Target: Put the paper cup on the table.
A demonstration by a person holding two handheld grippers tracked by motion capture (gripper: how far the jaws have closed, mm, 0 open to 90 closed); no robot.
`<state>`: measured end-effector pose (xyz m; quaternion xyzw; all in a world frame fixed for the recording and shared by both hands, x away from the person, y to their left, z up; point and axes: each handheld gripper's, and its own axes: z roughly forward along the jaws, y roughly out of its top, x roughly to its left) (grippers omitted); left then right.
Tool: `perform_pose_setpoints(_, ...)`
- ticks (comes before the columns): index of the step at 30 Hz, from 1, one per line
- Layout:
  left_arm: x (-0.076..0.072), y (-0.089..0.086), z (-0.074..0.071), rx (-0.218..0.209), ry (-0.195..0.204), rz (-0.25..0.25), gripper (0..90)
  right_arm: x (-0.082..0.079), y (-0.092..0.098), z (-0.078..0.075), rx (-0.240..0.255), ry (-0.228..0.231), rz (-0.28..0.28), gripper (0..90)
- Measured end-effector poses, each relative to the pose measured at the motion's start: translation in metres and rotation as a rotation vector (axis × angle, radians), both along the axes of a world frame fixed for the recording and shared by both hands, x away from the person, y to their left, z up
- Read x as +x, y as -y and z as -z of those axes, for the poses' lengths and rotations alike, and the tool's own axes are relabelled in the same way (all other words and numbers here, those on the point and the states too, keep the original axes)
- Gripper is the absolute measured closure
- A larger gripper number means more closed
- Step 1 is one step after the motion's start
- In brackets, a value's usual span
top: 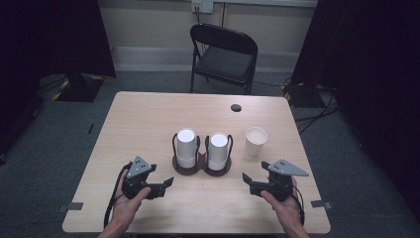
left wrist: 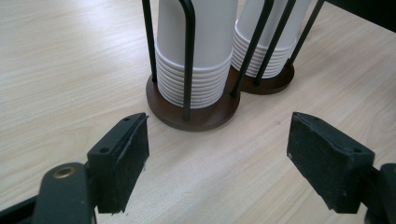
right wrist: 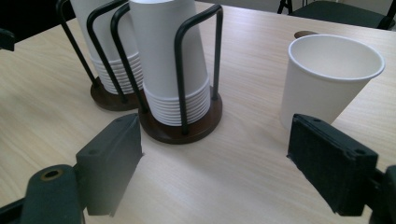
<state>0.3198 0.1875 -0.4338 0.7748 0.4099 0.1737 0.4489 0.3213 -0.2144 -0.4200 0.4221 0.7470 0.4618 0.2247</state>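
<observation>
A pale wood-grain tabletop [top: 148, 124] with rounded corners carries the things. Near its middle stand two round dark-brown wooden bases with black wire hoops, touching side by side: the left holder [top: 186, 166] and the right holder [top: 218, 167], each keeping an upside-down stack of white paper cups. Just right of them a single white paper cup [top: 256, 141] stands upright, mouth up, apart from the holders. Farther back sits a small dark round grommet hole [top: 236, 107].

2 grippers [top: 166, 182] [top: 246, 177] near cup stacks [top: 186, 147]
</observation>
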Motion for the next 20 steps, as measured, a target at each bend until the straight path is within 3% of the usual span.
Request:
perform_pose_setpoints(7,-0.001,0.002,0.002,0.011,0.005,-0.008,20.8,-0.013,-0.007,0.003,-0.005,0.012,0.002,16.7)
perform_pose_setpoints(9,0.000,0.002,0.003,0.013,0.006,-0.009,20.8,-0.016,-0.007,0.007,0.008,-0.004,0.002,16.7)
perform_pose_setpoints(12,0.000,0.002,0.004,0.018,0.006,-0.011,21.0,-0.020,-0.008,0.012,-0.020,-0.008,0.002,16.7)
perform_pose_setpoints(20,-0.001,0.003,0.007,0.036,0.012,-0.010,20.7,-0.019,-0.010,0.022,-0.040,-0.020,0.001,16.7)
